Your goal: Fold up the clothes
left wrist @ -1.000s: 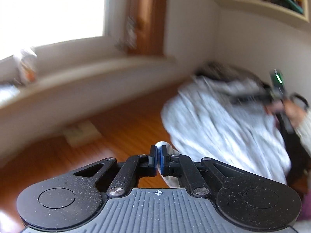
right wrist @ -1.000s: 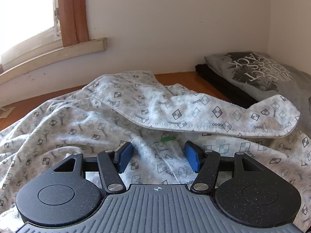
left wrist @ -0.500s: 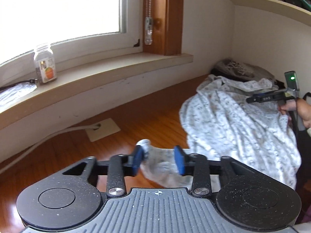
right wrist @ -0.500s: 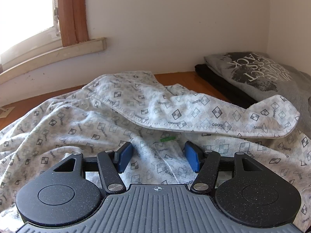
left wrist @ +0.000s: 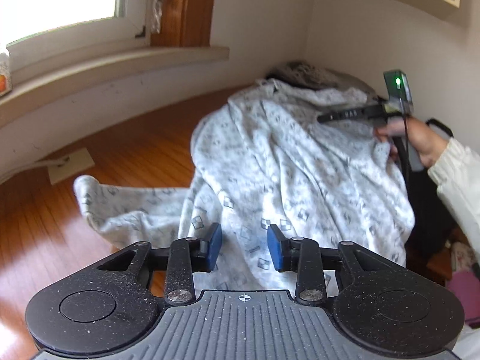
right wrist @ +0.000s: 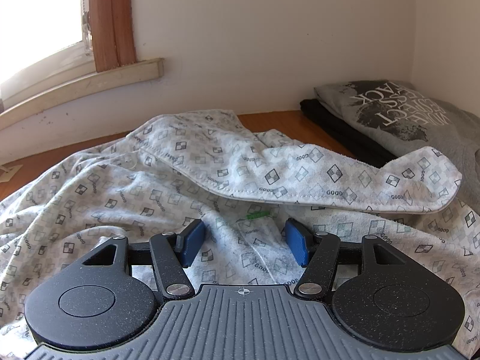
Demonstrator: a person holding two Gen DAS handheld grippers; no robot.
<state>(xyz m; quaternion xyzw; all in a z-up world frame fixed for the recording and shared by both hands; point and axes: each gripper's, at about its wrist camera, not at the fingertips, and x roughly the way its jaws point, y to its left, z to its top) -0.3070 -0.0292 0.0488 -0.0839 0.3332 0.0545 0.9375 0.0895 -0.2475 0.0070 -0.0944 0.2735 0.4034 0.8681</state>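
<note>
Left wrist view: patterned white garment (left wrist: 285, 162) lies crumpled on the wooden floor (left wrist: 126, 156), one sleeve (left wrist: 120, 207) trailing out to the left, flat and loose. Left hand-held gripper (left wrist: 244, 247) has just been opening; its jaws stand partly apart above the cloth, nothing pinched between them. Across the heap, a person's hand (left wrist: 417, 141) holds the right hand-held gripper (left wrist: 322, 117) over the far edge.

Right wrist view: right hand-held gripper (right wrist: 244, 244) sits moderately wide over the cloth; pads do not press on it. A stitched hem flap (right wrist: 300, 180) folds over just beyond. Folded grey shirt (right wrist: 405, 120) lies near the wall.

Judgement: thin knit, light, limp, not fragile; it will drape and bunch. Best pinched at seamed edges such as hem, cuff or shoulder, both corners lifted together.
</note>
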